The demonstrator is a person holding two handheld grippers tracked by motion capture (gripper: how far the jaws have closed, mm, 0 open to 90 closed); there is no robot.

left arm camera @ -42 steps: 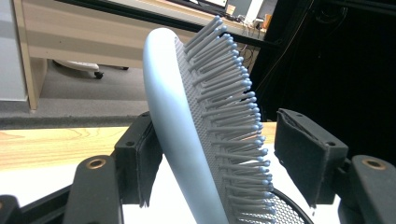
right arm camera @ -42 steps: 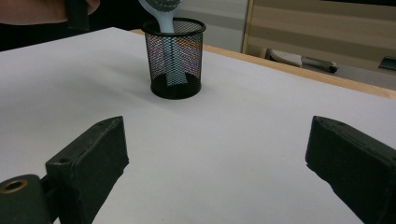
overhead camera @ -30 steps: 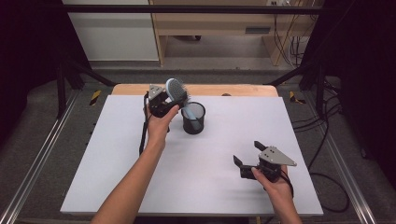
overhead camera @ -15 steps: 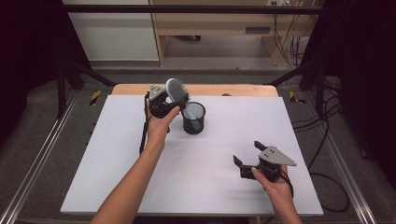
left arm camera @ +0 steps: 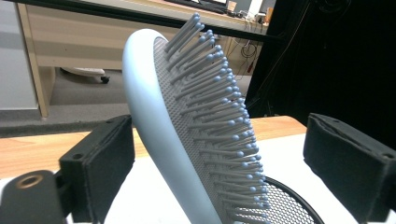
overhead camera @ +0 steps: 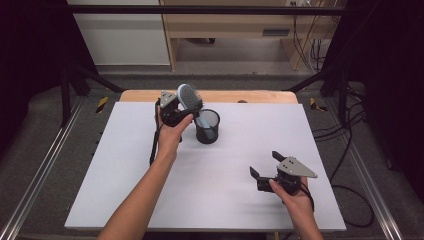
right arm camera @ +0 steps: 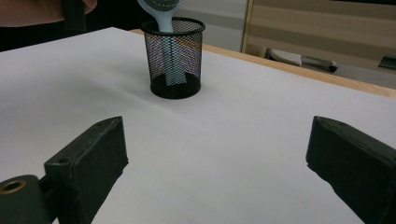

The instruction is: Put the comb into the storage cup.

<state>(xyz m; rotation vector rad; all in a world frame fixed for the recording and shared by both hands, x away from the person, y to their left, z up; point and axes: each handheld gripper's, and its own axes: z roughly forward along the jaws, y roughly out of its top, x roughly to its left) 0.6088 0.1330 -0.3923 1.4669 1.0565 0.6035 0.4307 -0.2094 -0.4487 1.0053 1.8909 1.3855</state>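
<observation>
**Left gripper lets go of hairbrush**

Jaws of the left gripper (overhead camera: 186, 113) have just been opening; both pads now stand clear of the hairbrush (left arm camera: 187, 135) between them. Brush stands handle-down in the mesh cup (overhead camera: 207, 126), head leaning out. Right gripper (overhead camera: 264, 167) rests open on the worktop (overhead camera: 125, 190), well apart.

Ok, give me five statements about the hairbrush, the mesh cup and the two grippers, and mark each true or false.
1. The hairbrush stands handle-down in the mesh cup. True.
2. The left gripper clamps the brush head. False: its jaws have just been opening and stand apart on either side of the head.
3. The right gripper holds the cup. False: it is open and holds nothing, well away from the cup.
4. The cup lies tipped over. False: it stands upright on the white table.
5. The brush bristles have rounded tips. True.
</observation>
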